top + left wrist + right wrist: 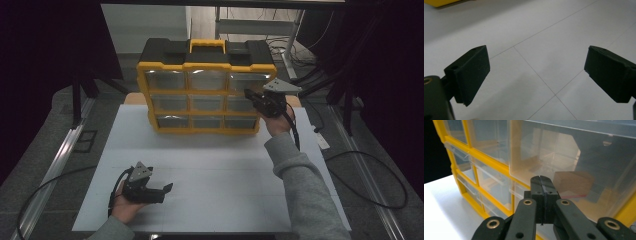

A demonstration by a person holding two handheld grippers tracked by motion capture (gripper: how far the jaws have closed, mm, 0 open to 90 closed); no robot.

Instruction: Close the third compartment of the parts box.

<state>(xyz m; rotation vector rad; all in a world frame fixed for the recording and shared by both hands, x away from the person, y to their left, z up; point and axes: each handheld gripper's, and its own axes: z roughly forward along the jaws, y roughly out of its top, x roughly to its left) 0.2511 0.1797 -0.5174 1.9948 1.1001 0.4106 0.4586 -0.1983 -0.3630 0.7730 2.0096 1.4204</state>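
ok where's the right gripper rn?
High view: right gripper is raised at the right side of the yellow drawer organizer, jaws shut, tips at its top-right clear drawer.

The left hand [126, 206] rests low and near, holding the left claw [167, 190] with its jaws spread wide apart — nothing between them. The right arm [300, 185], in a grey sleeve, reaches forward and holds the right claw [248, 94] raised, jaws pressed together.

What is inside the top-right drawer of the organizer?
Through the clear drawer front a brownish block shows, just past the shut right tool. Glare and reflections blur the rest, so anything else inside cannot be told.
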